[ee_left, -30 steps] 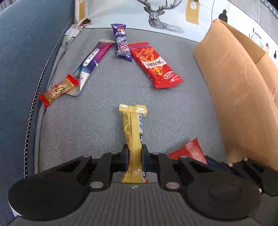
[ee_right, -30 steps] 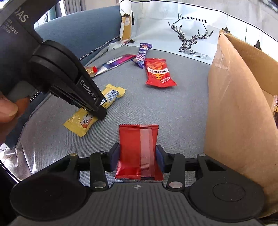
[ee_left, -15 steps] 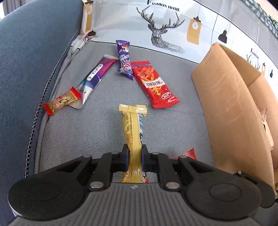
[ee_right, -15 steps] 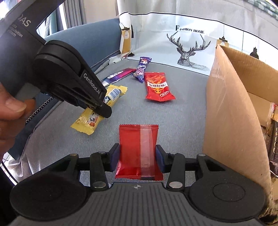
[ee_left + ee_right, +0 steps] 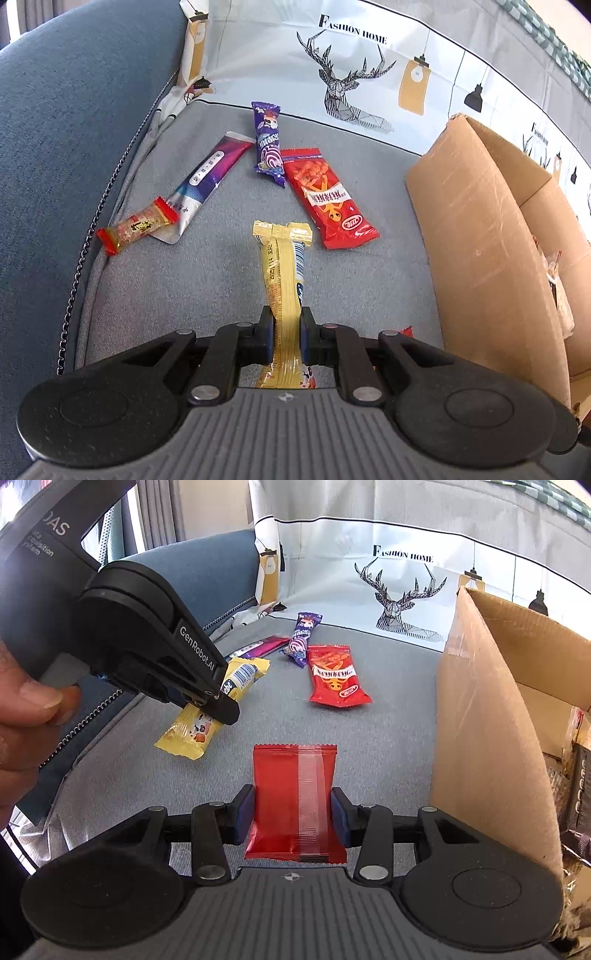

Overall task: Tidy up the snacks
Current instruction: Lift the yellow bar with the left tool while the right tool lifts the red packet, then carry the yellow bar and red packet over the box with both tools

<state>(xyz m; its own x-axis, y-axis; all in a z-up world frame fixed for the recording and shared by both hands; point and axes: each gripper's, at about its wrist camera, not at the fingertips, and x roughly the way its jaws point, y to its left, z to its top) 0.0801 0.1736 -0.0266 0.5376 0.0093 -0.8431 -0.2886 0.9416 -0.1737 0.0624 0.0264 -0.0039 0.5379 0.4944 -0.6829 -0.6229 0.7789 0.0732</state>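
grey woven fabric covers the sofa seat (image 5: 192, 280), with a blue backrest (image 5: 66, 129) to the left and a white deer-print cloth (image 5: 369, 66) along the far edge. a cardboard box (image 5: 476, 236) stands open at the right side. the left gripper (image 5: 287, 336) is clamped narrowly on a yellow snack bar (image 5: 282, 269), lifted clear of the seat. the right gripper (image 5: 293, 812) is closed on a red packet (image 5: 291, 794) beside the box wall. a red chip packet (image 5: 325, 195), purple candy (image 5: 267, 142), long purple sachet (image 5: 210, 173) and small red-ended sweet (image 5: 138, 229) lie spread on the seat, bare fabric between them and the box.
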